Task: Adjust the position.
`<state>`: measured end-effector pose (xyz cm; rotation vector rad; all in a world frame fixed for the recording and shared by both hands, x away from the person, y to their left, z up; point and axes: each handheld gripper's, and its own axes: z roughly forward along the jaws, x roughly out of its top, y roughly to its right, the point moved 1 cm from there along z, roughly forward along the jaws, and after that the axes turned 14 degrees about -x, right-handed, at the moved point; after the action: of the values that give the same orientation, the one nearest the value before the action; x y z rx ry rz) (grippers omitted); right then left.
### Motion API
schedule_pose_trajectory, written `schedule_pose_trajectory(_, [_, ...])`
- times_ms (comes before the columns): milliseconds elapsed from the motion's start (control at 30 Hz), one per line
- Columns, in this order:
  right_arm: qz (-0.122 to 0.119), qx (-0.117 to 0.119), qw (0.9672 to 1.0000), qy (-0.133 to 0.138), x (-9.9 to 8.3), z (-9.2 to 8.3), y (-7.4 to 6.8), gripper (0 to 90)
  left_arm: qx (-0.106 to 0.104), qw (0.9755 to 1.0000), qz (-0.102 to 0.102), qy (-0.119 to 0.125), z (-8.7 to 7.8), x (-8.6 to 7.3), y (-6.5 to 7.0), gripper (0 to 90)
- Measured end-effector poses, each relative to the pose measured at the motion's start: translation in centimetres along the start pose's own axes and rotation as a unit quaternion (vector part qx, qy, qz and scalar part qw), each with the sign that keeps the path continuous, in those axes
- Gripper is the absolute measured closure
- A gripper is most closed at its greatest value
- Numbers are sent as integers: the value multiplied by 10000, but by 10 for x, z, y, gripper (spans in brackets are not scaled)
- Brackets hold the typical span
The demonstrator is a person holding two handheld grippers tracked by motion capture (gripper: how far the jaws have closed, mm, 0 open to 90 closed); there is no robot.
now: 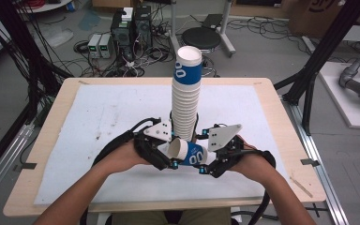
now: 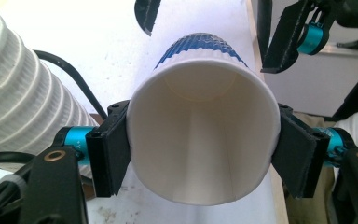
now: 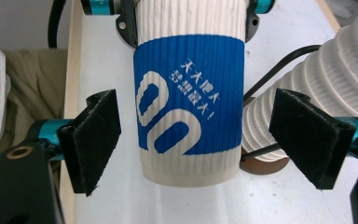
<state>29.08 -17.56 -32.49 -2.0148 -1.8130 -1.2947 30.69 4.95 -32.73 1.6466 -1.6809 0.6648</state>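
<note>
While both forearms reach in from the near edge of the table (image 1: 47, 140), the person holds the two grippers close together in front of a tall stack of paper cups (image 1: 186, 101), which stands upright on the white mat (image 1: 103, 117). Between the hands lies one single cup (image 1: 187, 152), turned on its side above the mat, with its open mouth toward the left hand and its blue band with white print toward the right. The left gripper (image 2: 200, 154) is clamped on this cup near the rim, one black pad pressing on each side of the wall. The right gripper (image 3: 200, 140) points at the bottom end of the same cup; its pads stand apart on both sides of the cup and do not touch it. Both wrists are roughly level, the knuckles turned inward so that the grippers face each other. The cup stack is just behind the grippers.
</note>
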Motion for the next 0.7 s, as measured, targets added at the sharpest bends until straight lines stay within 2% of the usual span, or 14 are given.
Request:
schedule_pose_trajectory(333, [-199,169,9990,-359,7,14,-5,168,-55,9996,-66,-274,3,7,0,283])
schedule_pose_trajectory(700, [-258,228,9982,-483,10,24,-8,169,-69,9986,-162,-502,9,11,-1,281])
